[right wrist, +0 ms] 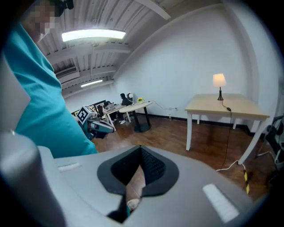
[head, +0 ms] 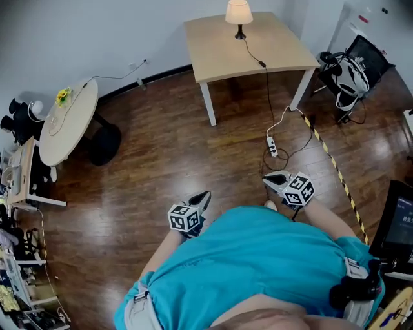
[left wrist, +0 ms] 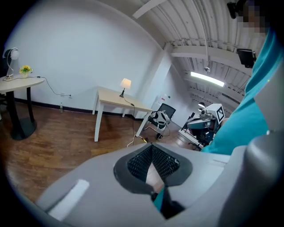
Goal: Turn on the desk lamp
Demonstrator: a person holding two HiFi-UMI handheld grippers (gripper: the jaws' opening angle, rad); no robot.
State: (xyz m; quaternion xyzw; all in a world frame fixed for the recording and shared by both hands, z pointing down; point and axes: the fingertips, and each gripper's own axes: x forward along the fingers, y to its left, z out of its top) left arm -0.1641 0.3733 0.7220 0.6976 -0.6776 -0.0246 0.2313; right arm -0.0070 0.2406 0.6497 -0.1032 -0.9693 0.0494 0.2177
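Two handheld tongs and one lit lamp, listed left to right.

- Round white table [head: 68, 122]: far left, near the wall, with a small bunch of yellow flowers [head: 62, 96] on it.
- Left tongs [head: 204, 195]: held low in front of the person's teal shirt [head: 258, 258], above the wooden floor [head: 161, 167]. The tips are pressed together with nothing between them.
- Square tabletop [head: 219, 51]: pale wood on white legs, against the far wall, well apart from both tongs.
- Desk lamp [head: 239, 14]: upright at the far edge of that tabletop, with a dark stem and a glowing cream shade.
- Cord [head: 267, 84]: black, running from the lamp base across the tabletop, over its near edge and down.
- Power strip [head: 272, 147]: white, lying on the floor in front of the tabletop.
- Right tongs [head: 270, 180]: near the power strip, on the person's side of it. The tips are likewise closed on nothing.
- Yellow-and-black tape [head: 335, 171]: a diagonal line on the floor.
- Office chair [head: 355, 64]: black, far right, with white gear heaped on it.
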